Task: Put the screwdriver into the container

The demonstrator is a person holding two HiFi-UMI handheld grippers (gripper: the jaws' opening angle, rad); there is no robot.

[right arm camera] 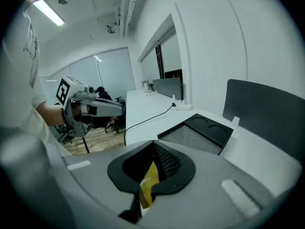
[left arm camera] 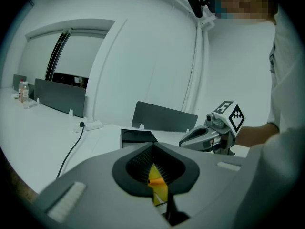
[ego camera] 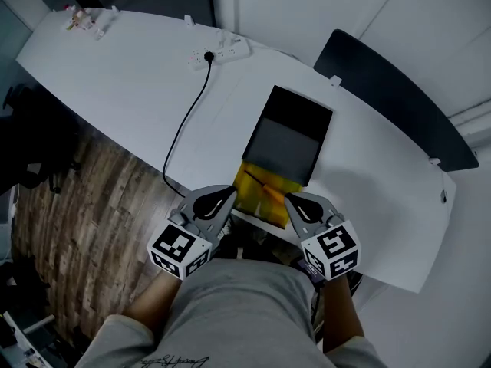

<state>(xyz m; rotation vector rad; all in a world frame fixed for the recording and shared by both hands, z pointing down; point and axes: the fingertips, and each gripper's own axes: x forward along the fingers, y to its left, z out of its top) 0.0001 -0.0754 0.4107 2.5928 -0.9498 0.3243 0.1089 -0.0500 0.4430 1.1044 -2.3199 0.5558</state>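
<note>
A black container (ego camera: pixel 295 107) with a grey floor lies open on the white table (ego camera: pixel 130 75). Just in front of it, at the table's near edge, is a yellow tray (ego camera: pixel 252 199). The screwdriver (ego camera: pixel 265 188), with an orange handle and a dark shaft, lies across that tray. My left gripper (ego camera: pixel 228 196) hangs at the tray's left side and my right gripper (ego camera: pixel 295 204) at its right; both are shut and hold nothing. Through the left gripper's (left arm camera: pixel 153 146) closed jaws I see the orange handle (left arm camera: pixel 155 182). The right gripper's (right arm camera: pixel 153 143) jaws show only yellow tray (right arm camera: pixel 148 187).
A white power strip (ego camera: pixel 219 52) with a black cable (ego camera: pixel 184 129) lies on the table's far left part. Dark divider panels (ego camera: pixel 391 98) stand along the back edge. Small bottles (ego camera: pixel 77 20) sit at the far left corner. Wooden floor (ego camera: pixel 92 205) lies left of the table.
</note>
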